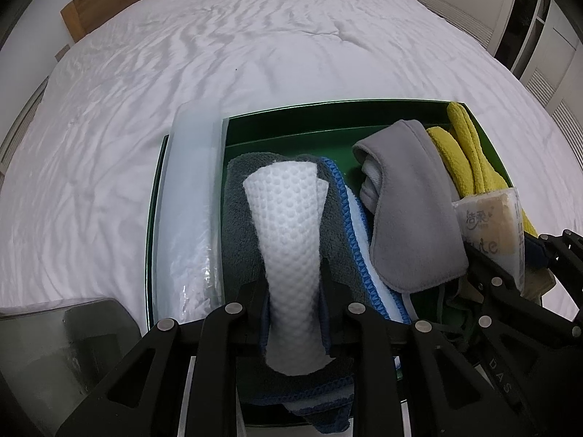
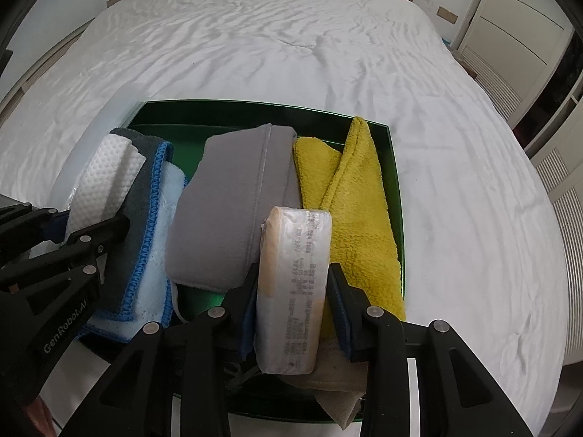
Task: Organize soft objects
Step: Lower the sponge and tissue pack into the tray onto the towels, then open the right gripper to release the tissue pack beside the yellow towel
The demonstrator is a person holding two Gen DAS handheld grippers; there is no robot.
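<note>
- The left gripper (image 1: 293,284) pinches the white dimpled cloth (image 1: 288,225) above the left half of the green box (image 1: 328,113); the narrow hold bunches the fabric, so it could slide out and land skewed on the grey towel with blue edging (image 1: 342,218).
- The right gripper (image 2: 291,284) clamps the tissue pack (image 2: 295,273) over the box's near right part, beside the yellow cloth (image 2: 349,211). Its plastic looks slick, so it may squirt free.
- The grey fleece (image 2: 233,204) lies mid-box; lowering the pack could snag and rumple it.
- What sits under the pack is hidden, possibly a beige cloth.
</note>
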